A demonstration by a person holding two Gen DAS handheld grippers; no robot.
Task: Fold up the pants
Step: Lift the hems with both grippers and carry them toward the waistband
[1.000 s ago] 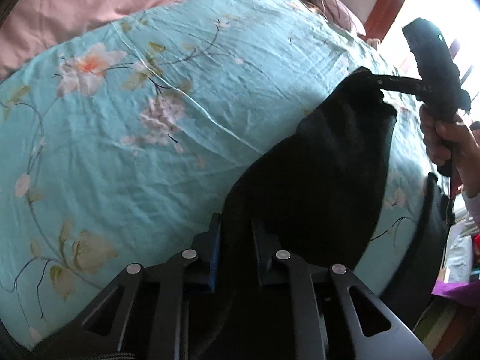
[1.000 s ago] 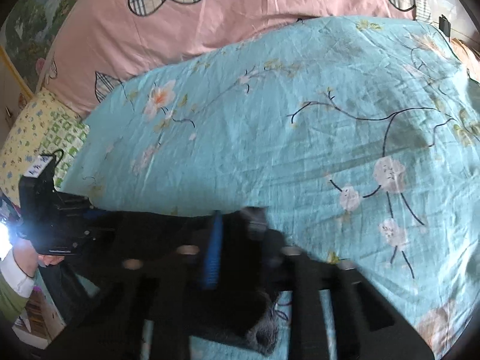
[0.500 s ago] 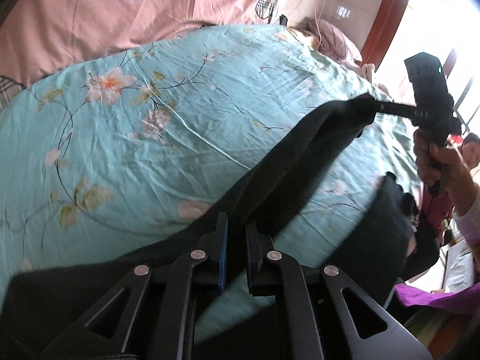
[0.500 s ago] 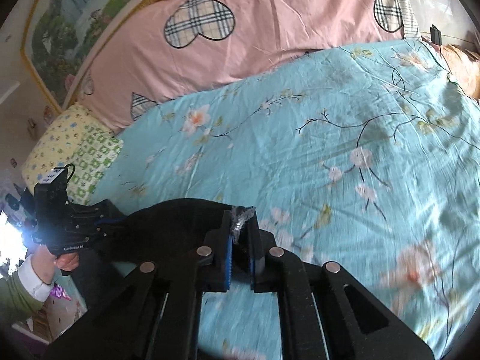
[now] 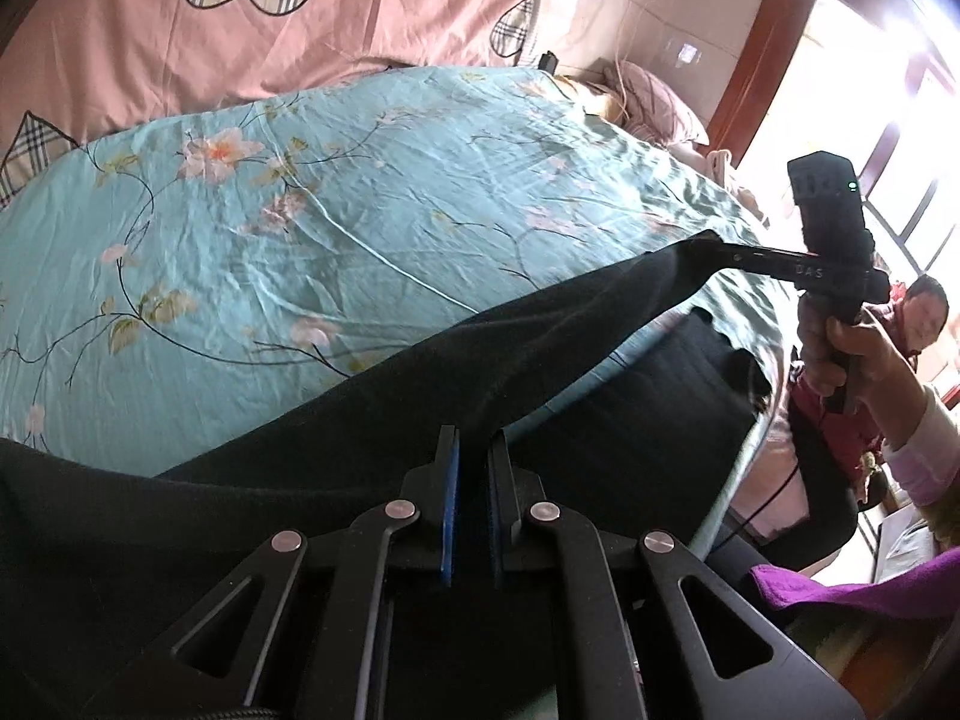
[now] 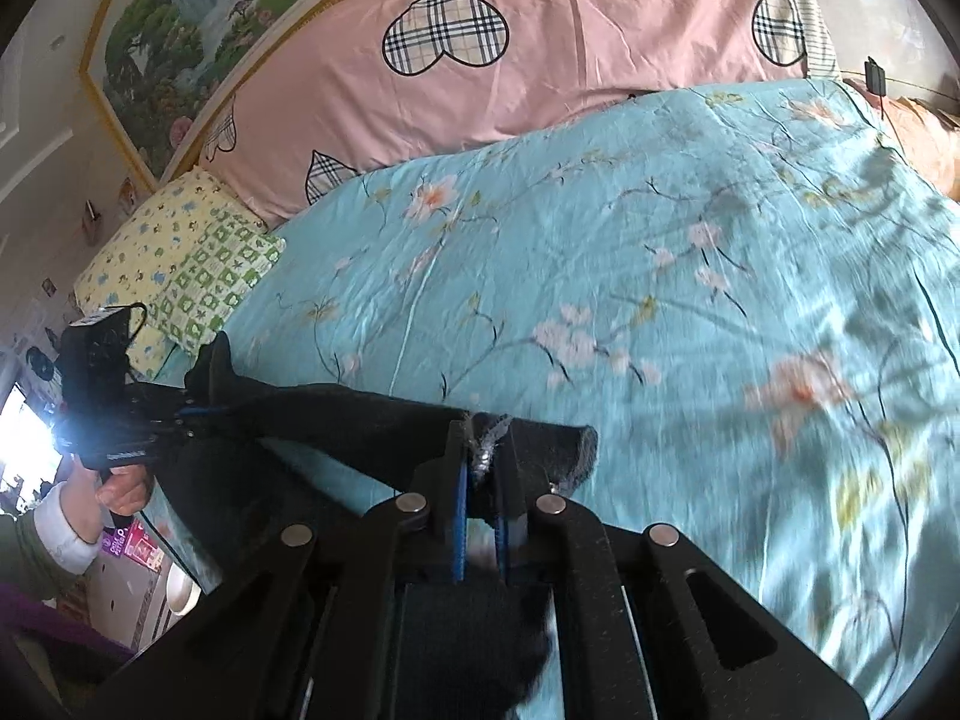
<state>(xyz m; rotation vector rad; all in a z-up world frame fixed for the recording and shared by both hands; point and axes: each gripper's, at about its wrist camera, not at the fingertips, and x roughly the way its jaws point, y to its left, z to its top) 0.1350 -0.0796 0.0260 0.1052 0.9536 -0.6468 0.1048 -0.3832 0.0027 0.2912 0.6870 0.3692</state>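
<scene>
The black pants point(image 5: 540, 348) hang stretched in the air between my two grippers, above the near edge of the bed. My left gripper point(image 5: 474, 444) is shut on one end of the cloth. In the left wrist view my right gripper point(image 5: 714, 243) holds the other end at the right. In the right wrist view my right gripper point(image 6: 483, 450) is shut on a frayed edge of the pants point(image 6: 336, 414), and my left gripper point(image 6: 198, 411) grips them at the far left. The rest of the pants droops below, partly hidden by the gripper bodies.
The bed has a teal flowered sheet point(image 5: 312, 228) and a pink quilt with checked hearts point(image 6: 540, 60) at the head. A yellow-green pillow point(image 6: 180, 264) lies at the left. A seated person point(image 5: 918, 318) and a purple cloth point(image 5: 852, 588) are at the right.
Both grippers have risen and drawn apart. The pants have gone from a slack, bunched sheet to a taut band lifted off the bed.
</scene>
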